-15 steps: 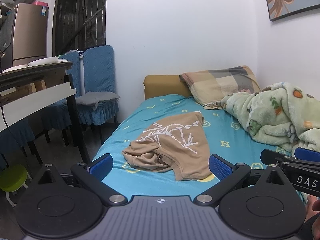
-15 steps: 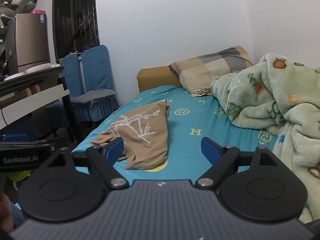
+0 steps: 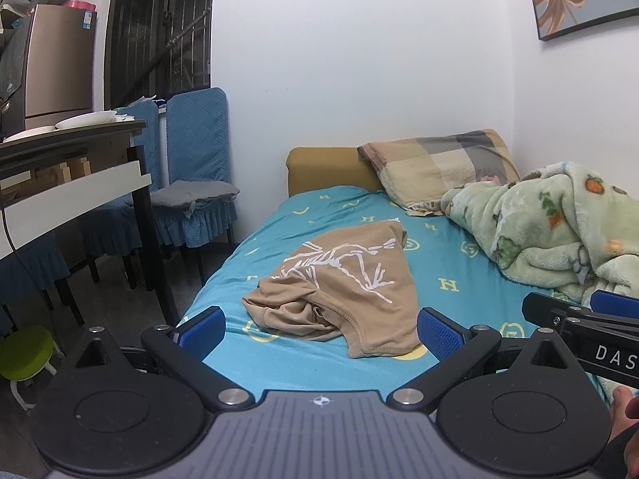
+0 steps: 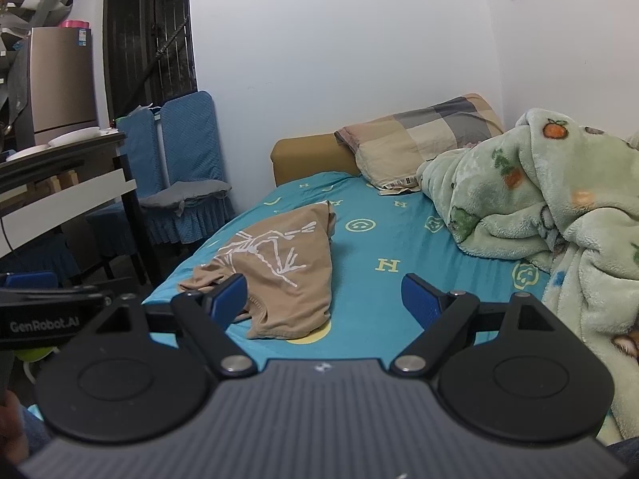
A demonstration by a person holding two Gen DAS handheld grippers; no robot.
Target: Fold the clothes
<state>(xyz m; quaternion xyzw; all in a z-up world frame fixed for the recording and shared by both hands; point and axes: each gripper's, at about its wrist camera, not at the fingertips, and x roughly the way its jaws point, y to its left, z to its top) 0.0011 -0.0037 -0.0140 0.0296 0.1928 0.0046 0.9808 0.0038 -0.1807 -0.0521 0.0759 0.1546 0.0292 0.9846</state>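
I see the tan cotton T-shirt with a white line print [image 3: 343, 279] lying crumpled at the centre of the left wrist view, on the turquoise patterned bed sheet [image 3: 451, 279]. In the right wrist view it sits left of centre. The shirt is not yet spread flat: the near end is bunched into folds, and one hemmed edge hangs toward the lower middle of the frame.

The left gripper [image 3: 319, 329] has its jaws wide apart with nothing between the blue pads. The right gripper [image 4: 325, 299] also stands wide and empty. Neither touches the shirt.

Handling, by my judgement: the fabric is light, soft and limp. It will drape and drag rather than hold shape, and it will not break. A pinch must take a thin layer, or the sheet below may come up with it.

Recommended hold: the hemmed edge at the near end, one gripper to each corner, then lift and spread.

The green fleece blanket with fruit print [image 4: 559, 207] lies at the right of the frame, apart from the shirt.
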